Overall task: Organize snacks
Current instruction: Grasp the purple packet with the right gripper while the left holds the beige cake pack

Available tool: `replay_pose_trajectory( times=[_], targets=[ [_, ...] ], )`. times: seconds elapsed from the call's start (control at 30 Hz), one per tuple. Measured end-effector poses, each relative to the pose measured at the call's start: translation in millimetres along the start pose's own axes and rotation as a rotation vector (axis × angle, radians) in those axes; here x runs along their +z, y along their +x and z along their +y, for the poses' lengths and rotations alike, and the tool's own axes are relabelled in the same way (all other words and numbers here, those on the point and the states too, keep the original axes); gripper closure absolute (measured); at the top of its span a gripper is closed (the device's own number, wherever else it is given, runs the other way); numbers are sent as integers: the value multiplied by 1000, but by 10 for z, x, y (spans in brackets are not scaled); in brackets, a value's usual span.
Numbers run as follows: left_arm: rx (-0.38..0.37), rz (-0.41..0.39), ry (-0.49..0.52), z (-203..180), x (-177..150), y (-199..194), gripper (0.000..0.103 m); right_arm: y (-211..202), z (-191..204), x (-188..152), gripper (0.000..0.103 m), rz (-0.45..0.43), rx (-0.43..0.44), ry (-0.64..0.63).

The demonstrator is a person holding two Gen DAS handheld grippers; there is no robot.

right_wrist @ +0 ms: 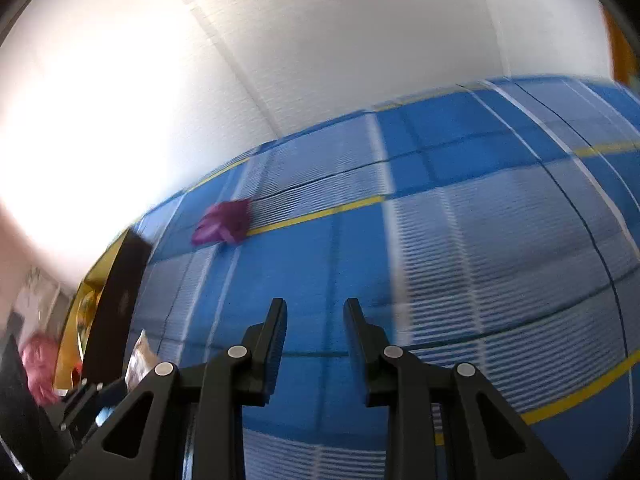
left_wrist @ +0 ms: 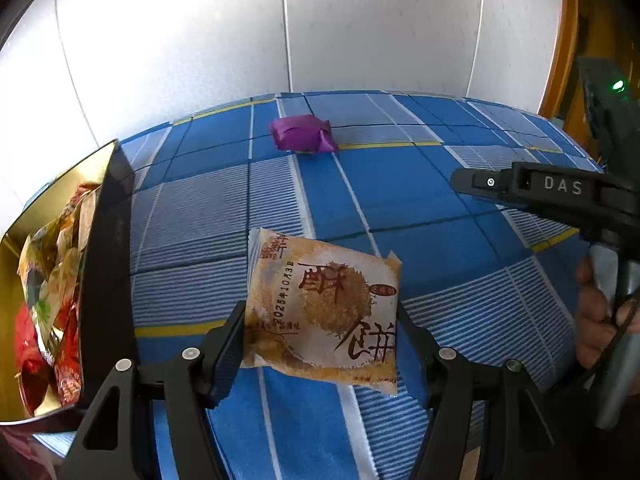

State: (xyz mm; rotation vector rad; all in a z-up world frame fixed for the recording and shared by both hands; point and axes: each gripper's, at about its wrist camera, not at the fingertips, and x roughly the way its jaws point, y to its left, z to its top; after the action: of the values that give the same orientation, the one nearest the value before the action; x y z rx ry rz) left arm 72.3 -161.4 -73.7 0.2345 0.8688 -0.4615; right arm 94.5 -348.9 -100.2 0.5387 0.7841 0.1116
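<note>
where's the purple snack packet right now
The purple snack packet lies on the blue plaid cloth near the far edge by the white wall, beyond the pastry packet in the left gripper; it sits alone.

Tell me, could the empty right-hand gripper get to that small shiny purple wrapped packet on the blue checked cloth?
Probably yes. The right gripper is open and holds nothing, and only bare blue checked cloth lies between it and the small purple wrapped packet, which sits alone, ahead and to its left.
</note>
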Motion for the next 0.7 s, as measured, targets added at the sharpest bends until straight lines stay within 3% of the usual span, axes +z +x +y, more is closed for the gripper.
replay_pose_trajectory(
  times=[0.13, 0.37, 0.6, 0.7],
  targets=[
    [-48, -18, -42, 83, -41, 16, 35, 44, 341, 71, 73, 33, 12, -185],
    [-55, -73, -54, 80, -102, -7, 35, 386, 885, 459, 62, 162, 39, -518],
    [-79, -104, -64, 116, -134, -7, 35, 967, 1289, 752, 61, 318, -86, -864],
    [-79, -113, -63, 115, -151, -9, 35, 1182, 1351, 820, 60, 381, -105, -944]
  ],
)
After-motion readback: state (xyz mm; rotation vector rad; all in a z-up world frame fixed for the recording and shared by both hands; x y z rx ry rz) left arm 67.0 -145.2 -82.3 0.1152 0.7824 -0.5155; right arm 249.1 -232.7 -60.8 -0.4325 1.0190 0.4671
